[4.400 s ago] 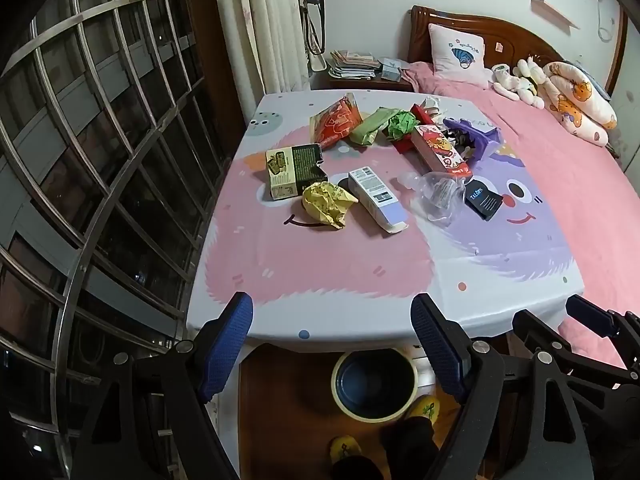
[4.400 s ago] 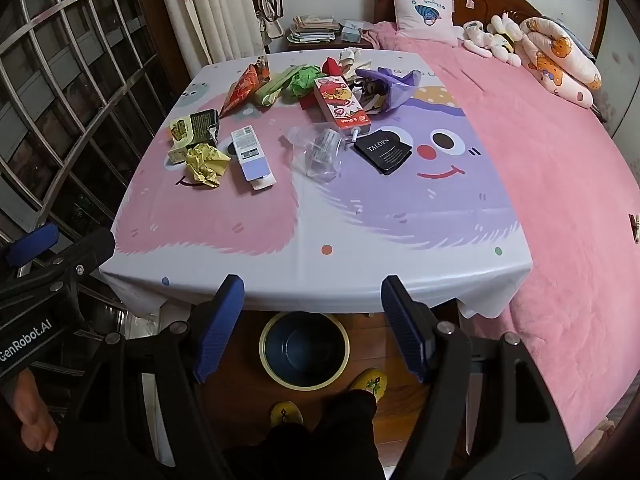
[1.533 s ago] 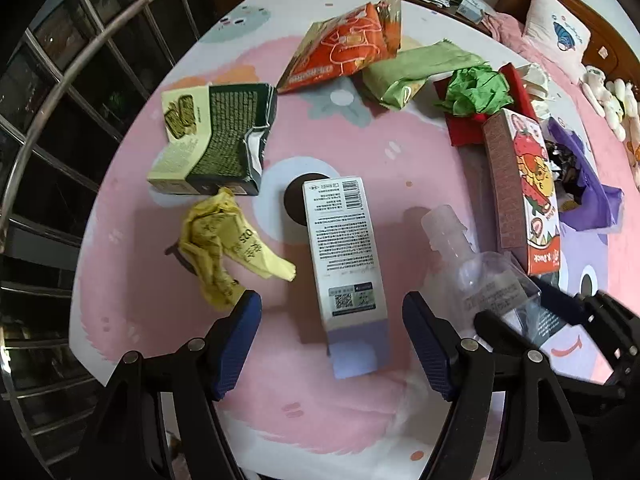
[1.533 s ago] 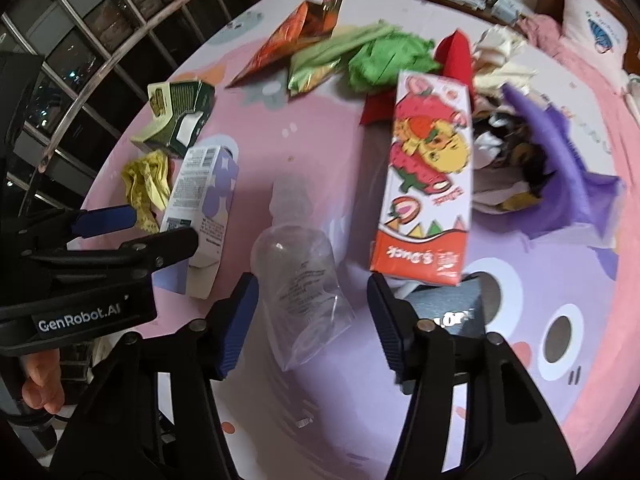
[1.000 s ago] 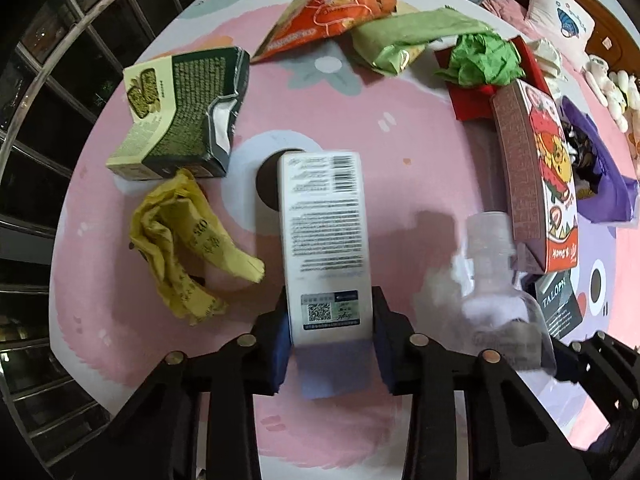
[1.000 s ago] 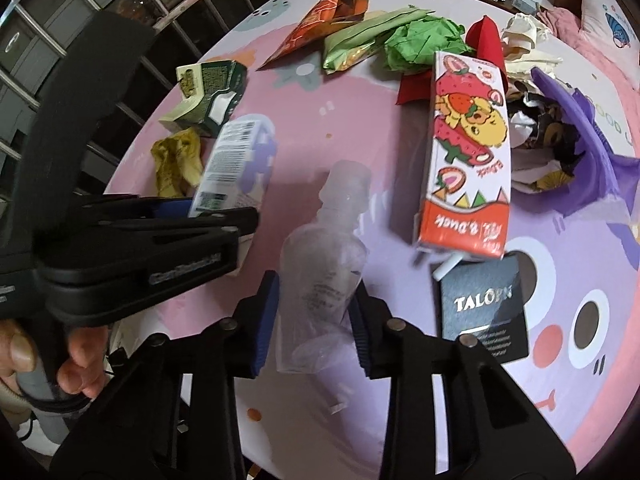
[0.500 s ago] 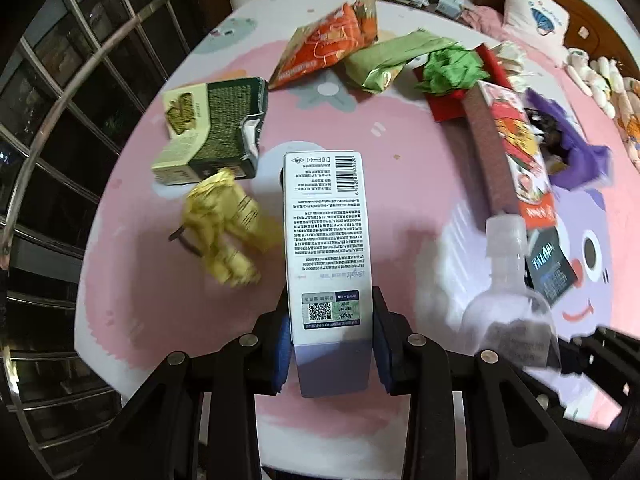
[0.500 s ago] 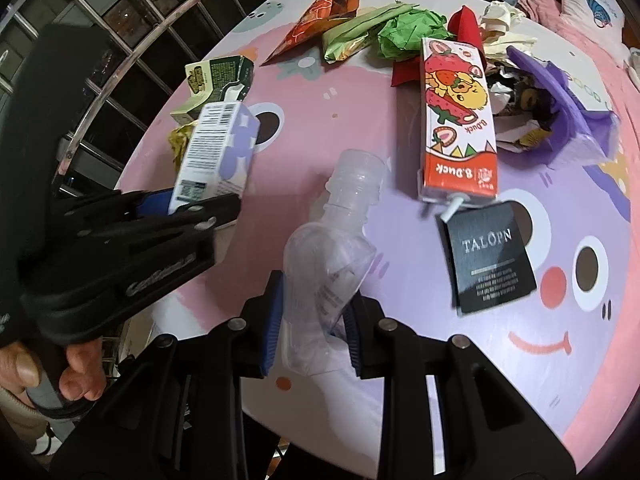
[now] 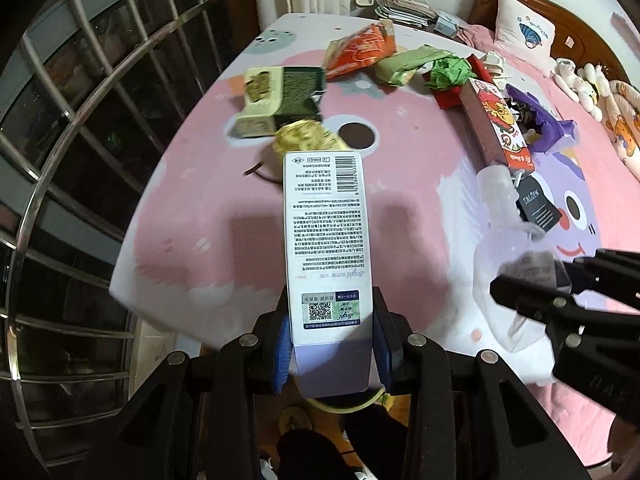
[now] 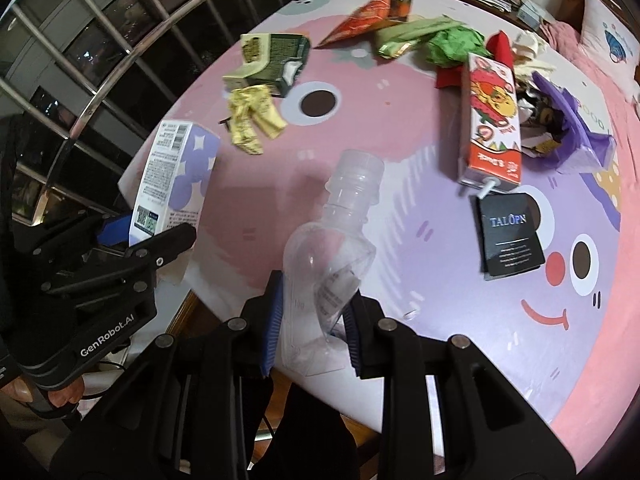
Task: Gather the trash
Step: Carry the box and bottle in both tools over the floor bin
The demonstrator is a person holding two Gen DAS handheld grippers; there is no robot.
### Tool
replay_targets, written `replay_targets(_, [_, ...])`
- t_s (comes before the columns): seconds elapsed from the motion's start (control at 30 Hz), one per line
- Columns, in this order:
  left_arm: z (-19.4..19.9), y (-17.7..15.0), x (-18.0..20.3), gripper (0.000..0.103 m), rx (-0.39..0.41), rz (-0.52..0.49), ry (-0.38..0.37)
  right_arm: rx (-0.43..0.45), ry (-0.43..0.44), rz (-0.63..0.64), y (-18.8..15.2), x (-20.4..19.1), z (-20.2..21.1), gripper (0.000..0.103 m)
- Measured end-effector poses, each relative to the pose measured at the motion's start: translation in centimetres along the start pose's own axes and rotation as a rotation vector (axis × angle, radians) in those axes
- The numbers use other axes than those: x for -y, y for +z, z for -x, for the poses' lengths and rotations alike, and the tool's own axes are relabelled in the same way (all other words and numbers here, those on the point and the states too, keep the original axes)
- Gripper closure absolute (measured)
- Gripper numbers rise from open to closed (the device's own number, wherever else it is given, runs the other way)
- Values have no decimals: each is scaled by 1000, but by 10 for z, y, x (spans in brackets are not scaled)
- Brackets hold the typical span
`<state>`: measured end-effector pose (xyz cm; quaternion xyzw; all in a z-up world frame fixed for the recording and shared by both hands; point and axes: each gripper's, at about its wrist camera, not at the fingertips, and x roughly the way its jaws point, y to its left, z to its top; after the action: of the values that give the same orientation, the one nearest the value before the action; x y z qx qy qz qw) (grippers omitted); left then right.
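Observation:
A white and lilac carton [image 9: 326, 232] stands up between the blue pads of my left gripper [image 9: 330, 340], which is shut on its lower end. It hangs over the near edge of the cartoon tablecloth [image 9: 192, 216]. A clear plastic bottle [image 10: 340, 216] is dented in my right gripper [image 10: 312, 324], which is shut on its base, neck pointing away. The same bottle [image 9: 504, 248] shows at the right of the left wrist view. A yellow rim of a bin [image 9: 352, 405] peeks out below the carton, mostly hidden.
Litter lies on the table: a green box [image 10: 272, 60], a crumpled yellow wrapper [image 10: 252, 116], an orange snack bag [image 10: 368, 12], green wrappers [image 10: 452, 44], a red duck carton [image 10: 490, 116], a black card [image 10: 510, 232], a purple bag [image 10: 572, 128]. Window bars [image 9: 80, 120] stand left; a pink bed [image 9: 600, 80] lies right.
Both grippers closed, the left on the carton and the right on the bottle. They lifted these off the cloth and drew back toward the table's near edge.

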<state>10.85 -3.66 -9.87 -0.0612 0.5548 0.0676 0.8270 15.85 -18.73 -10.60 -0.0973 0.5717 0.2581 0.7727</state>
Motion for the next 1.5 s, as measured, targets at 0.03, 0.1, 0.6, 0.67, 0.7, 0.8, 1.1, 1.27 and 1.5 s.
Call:
replay_targets(0.03, [4,-2,-5,69,5,0,1,3,0,3,-2,-6,3,78])
replay_targets(0.1, [13,-6,-15,69,23,-4,0,9,-2,5,-2,-12,5,78])
replay_targets(0.6, [45,-31,-66,69,40,-192,-76,90,-45,-184,-42,-81,27,78])
replay_targets(0.67, [47,-37,-68,69,37,-221,-88,101,-49,-207,-53,-92,28,78])
replay_targets(0.7, [47,-41,-70,69,37,-237,-97,104,-50,-216,-56,-94,28,78])
replay_targets(0.8, [46,-49,-72,69,34,-264,-118,115,-54,-252,-74,-105,26,78])
replay_targets(1.1, [34,-95,-70,69,36,-372,-162,110,-46,-371,-130,-128,-1,78])
replay_targets(1.27, [18,-123,-67,69,27,-419,-164,90,-45,-428,-161,-130,-24,78])
replay_targets(1.5, [-18,-154,-59,69,-12,-469,-167,57,-51,-476,-188,-124,-62,78])
